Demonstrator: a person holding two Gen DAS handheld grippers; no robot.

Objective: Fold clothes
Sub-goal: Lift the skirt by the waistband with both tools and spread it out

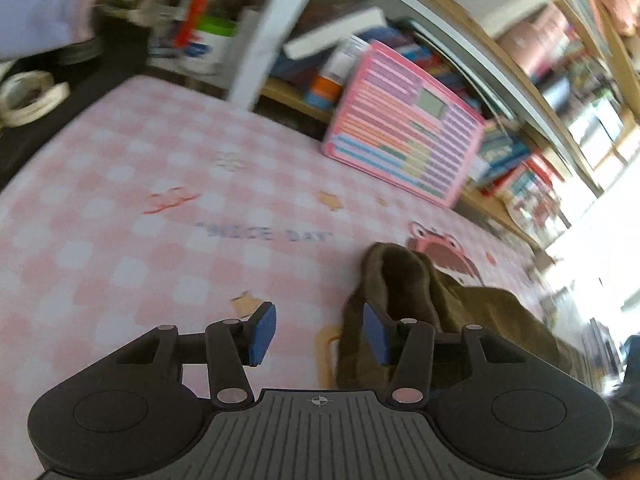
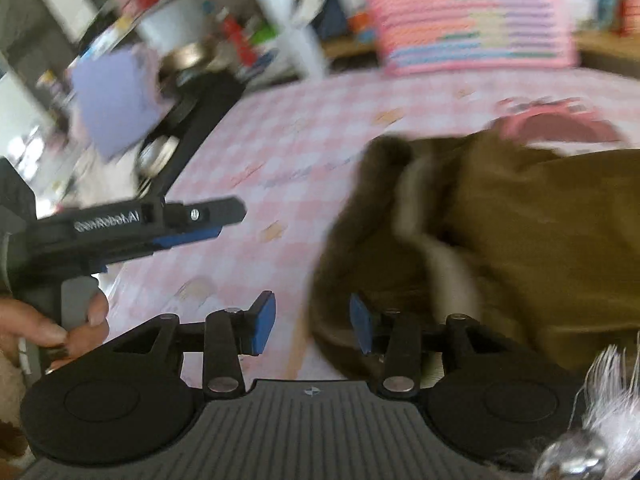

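Note:
An olive-brown garment [image 1: 404, 304] lies crumpled on the pink checked sheet [image 1: 160, 208], reaching toward the right edge of the left wrist view. My left gripper [image 1: 319, 333] hovers at its left edge, jaws open, bare sheet showing between the blue pads. In the right wrist view the same garment [image 2: 520, 232] fills the right half, with a pale inner lining showing. My right gripper [image 2: 313, 327] is open at the cloth's left border, its right pad [image 2: 360, 330] over the fabric, nothing pinched. The left gripper [image 2: 192, 224] shows side-on there, with a hand [image 2: 60, 332] around its handle.
A pink patterned box [image 1: 404, 140] leans against low shelves of books [image 1: 532, 184] behind the bed. To the far left a dark surface carries tape rolls [image 1: 28, 98], jars and bottles [image 1: 200, 32]. White fur trim [image 2: 608, 400] hangs at the lower right.

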